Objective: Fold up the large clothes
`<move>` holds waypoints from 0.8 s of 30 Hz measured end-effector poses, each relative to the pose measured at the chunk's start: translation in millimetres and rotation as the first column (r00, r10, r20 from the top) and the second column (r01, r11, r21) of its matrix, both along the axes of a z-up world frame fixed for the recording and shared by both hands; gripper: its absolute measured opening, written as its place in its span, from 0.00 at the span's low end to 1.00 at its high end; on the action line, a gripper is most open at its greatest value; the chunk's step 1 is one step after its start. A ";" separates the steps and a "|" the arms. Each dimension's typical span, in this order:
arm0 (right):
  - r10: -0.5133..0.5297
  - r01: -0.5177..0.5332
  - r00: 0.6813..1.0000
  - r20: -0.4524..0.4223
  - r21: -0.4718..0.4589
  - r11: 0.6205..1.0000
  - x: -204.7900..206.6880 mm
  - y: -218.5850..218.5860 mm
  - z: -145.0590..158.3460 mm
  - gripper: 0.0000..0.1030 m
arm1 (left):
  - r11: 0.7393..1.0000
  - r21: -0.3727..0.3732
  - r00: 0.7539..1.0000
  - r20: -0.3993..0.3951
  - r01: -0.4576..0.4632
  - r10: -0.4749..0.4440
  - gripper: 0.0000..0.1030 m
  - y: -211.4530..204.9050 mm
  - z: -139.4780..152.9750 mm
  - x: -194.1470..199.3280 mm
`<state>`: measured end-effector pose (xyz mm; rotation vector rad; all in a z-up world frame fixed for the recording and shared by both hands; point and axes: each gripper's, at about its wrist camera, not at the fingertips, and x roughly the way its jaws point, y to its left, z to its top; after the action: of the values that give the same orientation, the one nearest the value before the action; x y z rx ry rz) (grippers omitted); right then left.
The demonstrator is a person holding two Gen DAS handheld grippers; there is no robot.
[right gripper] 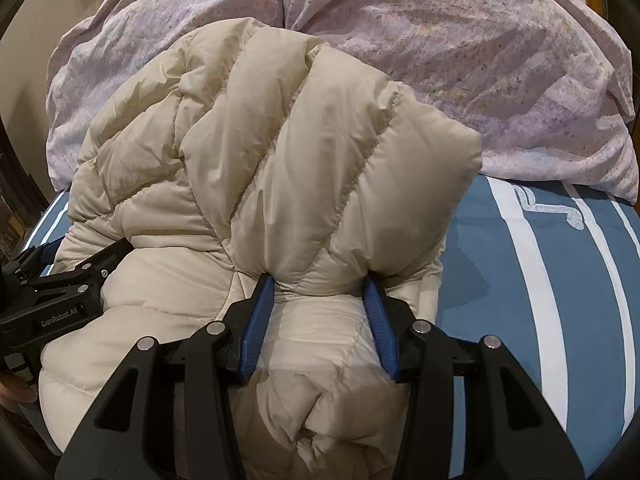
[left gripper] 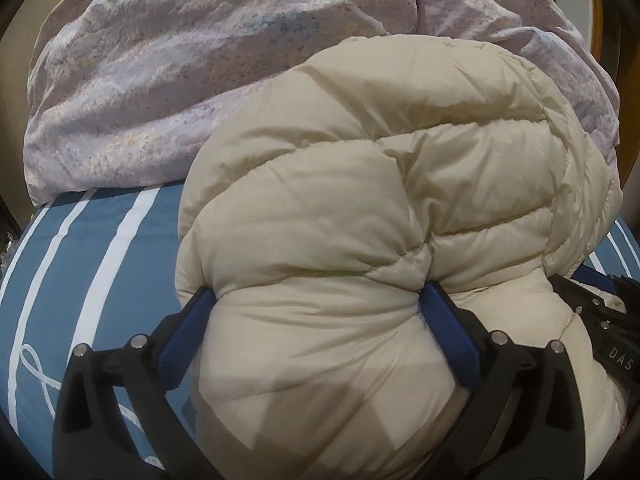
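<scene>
A cream puffer jacket (left gripper: 360, 200) lies bundled on the bed, folded over on itself. My left gripper (left gripper: 318, 292) has its jaws spread wide around a thick fold at the jacket's near edge. Both blue pads (left gripper: 444, 320) dent the padding, which bulges out between them. My right gripper (right gripper: 318, 280) is shut on another fold of the jacket (right gripper: 280, 160); its blue pads (right gripper: 258, 312) pinch the quilted fabric, which puffs up beyond them. The two grippers sit side by side on the same near edge. The fabric hides the tips of the pads.
A crumpled lilac duvet (left gripper: 180, 80) is heaped behind the jacket across the back of the bed (right gripper: 500, 60). The blue sheet with white stripes (left gripper: 80, 260) shows to the left and to the right (right gripper: 540, 300). A wall with a switch plate is at the far left.
</scene>
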<state>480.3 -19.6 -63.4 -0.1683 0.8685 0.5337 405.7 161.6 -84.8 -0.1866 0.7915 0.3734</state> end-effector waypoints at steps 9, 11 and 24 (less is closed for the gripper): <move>-0.033 0.033 0.999 0.008 -0.008 0.999 -16.4 -10.1 28.7 0.84 | 1.000 -0.015 0.999 0.037 -0.022 0.022 0.98 -12.5 19.7 -39.0; -0.032 0.032 0.999 0.012 0.012 0.999 -26.7 -18.1 36.2 0.88 | 1.000 -0.017 0.999 0.048 -0.023 0.023 0.98 -14.8 27.0 -53.0; -0.040 0.038 0.997 0.065 0.032 0.999 -108.7 -55.8 63.6 0.99 | 1.000 0.001 0.997 0.079 0.022 -0.022 0.98 -64.0 59.0 -138.9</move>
<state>371.6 -75.4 0.2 -0.1400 0.7979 0.5017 266.8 97.7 -25.8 -0.1915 0.7152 0.3437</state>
